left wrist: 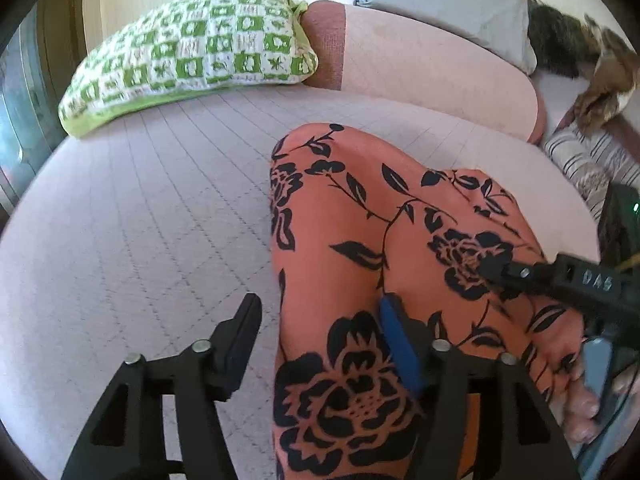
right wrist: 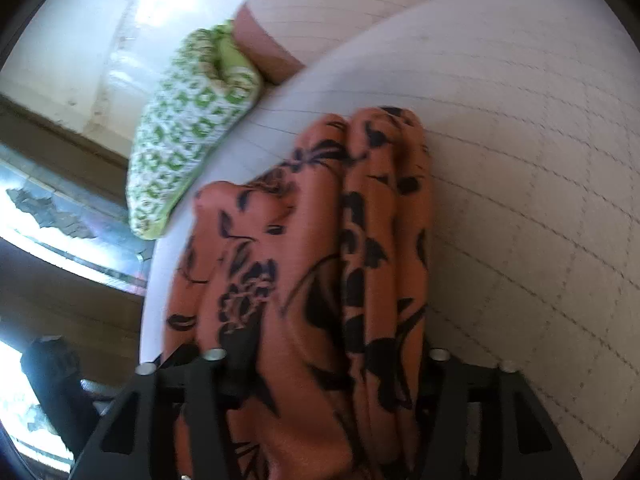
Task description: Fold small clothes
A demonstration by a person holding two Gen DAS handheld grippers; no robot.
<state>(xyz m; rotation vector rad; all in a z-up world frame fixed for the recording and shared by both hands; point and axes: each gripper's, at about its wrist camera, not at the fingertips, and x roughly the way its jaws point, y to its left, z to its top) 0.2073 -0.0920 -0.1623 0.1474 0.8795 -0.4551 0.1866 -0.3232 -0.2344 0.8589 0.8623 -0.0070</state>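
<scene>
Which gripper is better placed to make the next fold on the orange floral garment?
Probably right: the right gripper has the bunched orange floral garment between its fingers. The left gripper sits open at the cloth's edge.

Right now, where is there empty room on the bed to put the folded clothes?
Bare quilted cover lies between the green checked pillow and the orange flowered garment. The far side by the grey pillow is crowded.

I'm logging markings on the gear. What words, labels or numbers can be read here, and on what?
"DAS": raised letters on the black right claw; the last character might be a 5.
No other text: the floral garment and the green checked cushion carry patterns only.
</scene>
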